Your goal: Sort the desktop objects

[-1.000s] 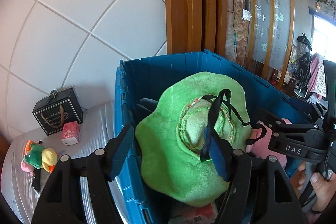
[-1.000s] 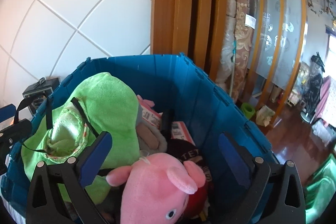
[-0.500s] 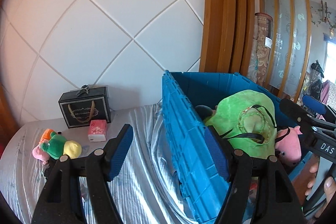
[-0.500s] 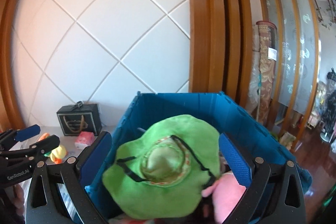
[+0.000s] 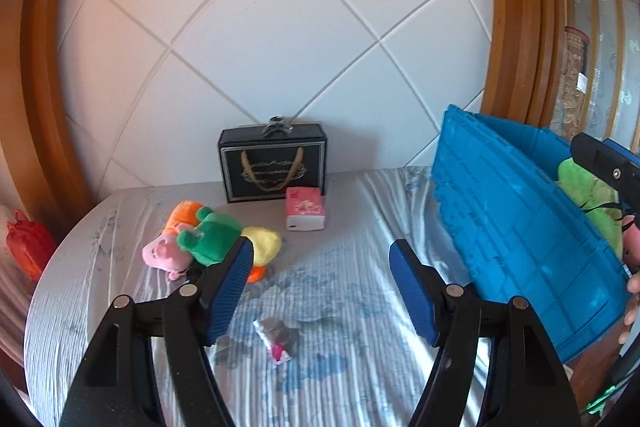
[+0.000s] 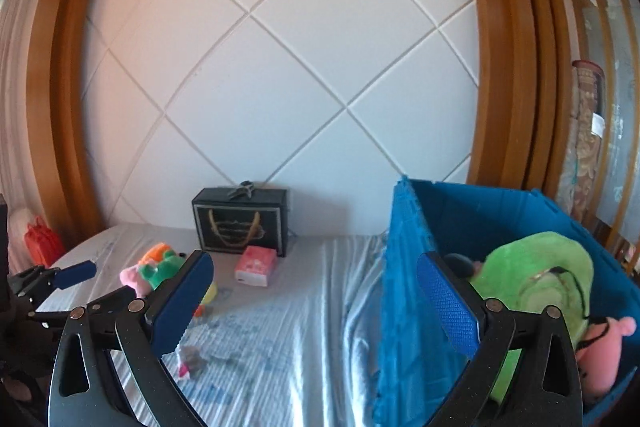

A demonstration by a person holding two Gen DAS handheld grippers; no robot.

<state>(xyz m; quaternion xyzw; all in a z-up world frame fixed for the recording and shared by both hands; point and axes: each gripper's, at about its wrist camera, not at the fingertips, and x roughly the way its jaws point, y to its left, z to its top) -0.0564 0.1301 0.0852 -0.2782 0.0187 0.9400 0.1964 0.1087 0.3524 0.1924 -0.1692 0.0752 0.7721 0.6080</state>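
Two open grippers (image 5: 320, 275) (image 6: 316, 291), one crate (image 5: 512, 227)

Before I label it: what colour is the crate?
Blue crate, clearest in the right wrist view.

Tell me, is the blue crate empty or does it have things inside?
Not empty. The blue crate holds a green hat and a pink plush toy.
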